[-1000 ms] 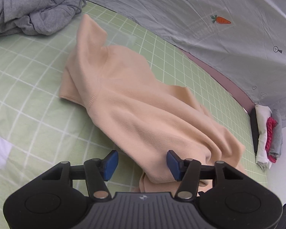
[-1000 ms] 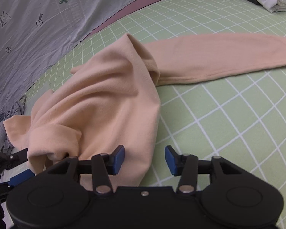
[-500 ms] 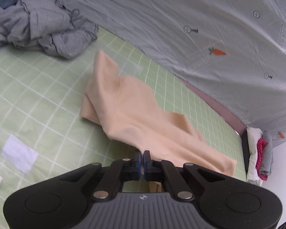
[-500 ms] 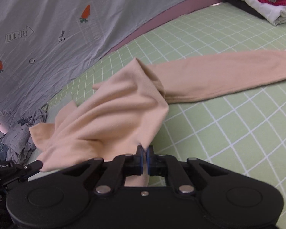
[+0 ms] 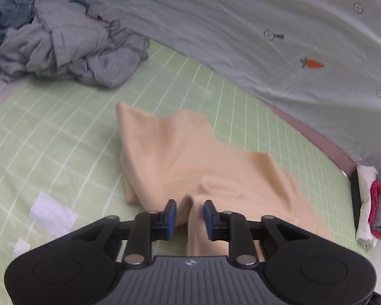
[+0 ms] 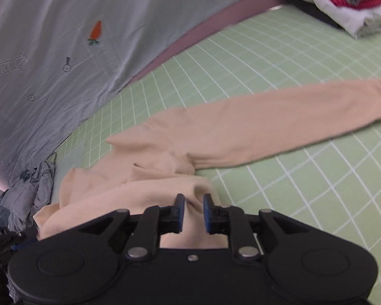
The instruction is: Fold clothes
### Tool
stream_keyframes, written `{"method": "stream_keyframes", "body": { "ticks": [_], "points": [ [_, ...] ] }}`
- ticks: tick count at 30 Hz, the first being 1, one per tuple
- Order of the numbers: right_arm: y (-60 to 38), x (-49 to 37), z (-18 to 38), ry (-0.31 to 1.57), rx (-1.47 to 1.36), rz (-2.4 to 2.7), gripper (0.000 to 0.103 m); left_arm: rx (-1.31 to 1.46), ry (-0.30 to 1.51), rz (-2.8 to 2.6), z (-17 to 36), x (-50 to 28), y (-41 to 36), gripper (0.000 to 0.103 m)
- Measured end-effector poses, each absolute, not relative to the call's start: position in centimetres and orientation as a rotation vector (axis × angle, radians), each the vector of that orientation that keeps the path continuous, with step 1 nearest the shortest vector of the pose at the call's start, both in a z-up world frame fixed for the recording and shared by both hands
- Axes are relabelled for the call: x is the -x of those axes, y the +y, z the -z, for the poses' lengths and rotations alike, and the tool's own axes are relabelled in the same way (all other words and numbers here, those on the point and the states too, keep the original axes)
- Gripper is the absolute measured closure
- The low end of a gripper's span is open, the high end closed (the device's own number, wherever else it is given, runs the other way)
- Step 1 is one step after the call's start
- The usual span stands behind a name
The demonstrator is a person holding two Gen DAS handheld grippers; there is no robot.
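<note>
Left gripper (image 5: 188,213): low over peach sweater (image 5: 190,157), jaws parted.
Right gripper (image 6: 192,209): jaws parted, sweater fold between them.

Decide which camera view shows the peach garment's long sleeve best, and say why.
The right wrist view: the sleeve lies stretched flat across the green checked sheet. The left wrist view shows only the garment's bunched body; no sleeve can be made out.

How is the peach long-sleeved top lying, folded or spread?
Partly folded. The peach long-sleeved top has its body doubled over in a rumpled layer, while one sleeve lies stretched straight across the green checked sheet.
</note>
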State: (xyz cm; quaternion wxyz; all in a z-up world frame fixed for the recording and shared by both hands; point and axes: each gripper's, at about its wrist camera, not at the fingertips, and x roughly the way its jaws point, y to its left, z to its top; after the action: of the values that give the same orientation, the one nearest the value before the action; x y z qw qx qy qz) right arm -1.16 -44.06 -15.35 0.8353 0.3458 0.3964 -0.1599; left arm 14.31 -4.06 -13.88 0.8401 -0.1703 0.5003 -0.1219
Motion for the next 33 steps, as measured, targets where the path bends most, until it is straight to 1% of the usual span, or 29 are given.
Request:
{"method": "stream_keyframes", "body": {
  "ticks": [1,2,3,5,7,10,12,14,16,20,26,29,32,33],
  "points": [
    [-44.1,1.8,16.0,0.842,-0.772,0.348,0.049,0.363,1.078,0.261,14.6,-13.5,-3.7,0.053],
    [-44.2,2.5,16.6,0.845,-0.813,0.357,0.042,0.366,1.103,0.261,15.4,-12.7,-3.4,0.051],
    [-44.3,3.1,17.3,0.856,-0.860,0.357,0.037,0.369,1.130,0.260,16.2,-12.0,-3.2,0.050],
    [-44.5,4.2,18.6,0.876,-0.955,0.357,0.036,0.382,1.192,0.254,17.6,-11.1,-3.1,0.048],
    [-44.7,5.2,19.8,0.893,-1.063,0.360,0.031,0.401,1.238,0.269,18.6,-10.6,-3.3,0.042],
    [-44.8,6.1,21.2,0.905,-1.202,0.365,0.029,0.404,1.263,0.284,19.4,-10.0,-3.7,0.038],
    [-44.7,6.6,21.8,0.908,-1.280,0.362,0.028,0.406,1.275,0.277,19.7,-9.7,-3.9,0.037],
    [-44.6,7.0,22.5,0.908,-1.352,0.356,0.024,0.437,1.291,0.272,20.0,-9.5,-3.8,0.036],
    [-44.4,7.5,22.8,0.891,-1.403,0.340,0.020,0.465,1.306,0.272,20.3,-9.2,-3.6,0.036],
    [-44.0,8.2,22.7,0.883,-1.431,0.332,0.016,0.494,1.332,0.272,20.7,-8.9,-3.4,0.036],
    [-43.8,8.5,21.8,0.920,-1.351,0.345,0.015,0.494,1.343,0.281,20.9,-8.2,-3.0,0.035],
    [-43.4,8.5,20.9,0.950,-1.218,0.355,0.016,0.485,1.360,0.287,21.1,-7.6,-3.0,0.035],
    [-42.6,8.3,19.9,0.986,-1.054,0.386,0.023,0.483,1.365,0.301,21.2,-6.9,-3.2,0.036],
    [-42.3,8.3,19.6,0.996,-1.007,0.385,0.027,0.484,1.364,0.304,21.2,-6.7,-3.2,0.037]
  ]
}}
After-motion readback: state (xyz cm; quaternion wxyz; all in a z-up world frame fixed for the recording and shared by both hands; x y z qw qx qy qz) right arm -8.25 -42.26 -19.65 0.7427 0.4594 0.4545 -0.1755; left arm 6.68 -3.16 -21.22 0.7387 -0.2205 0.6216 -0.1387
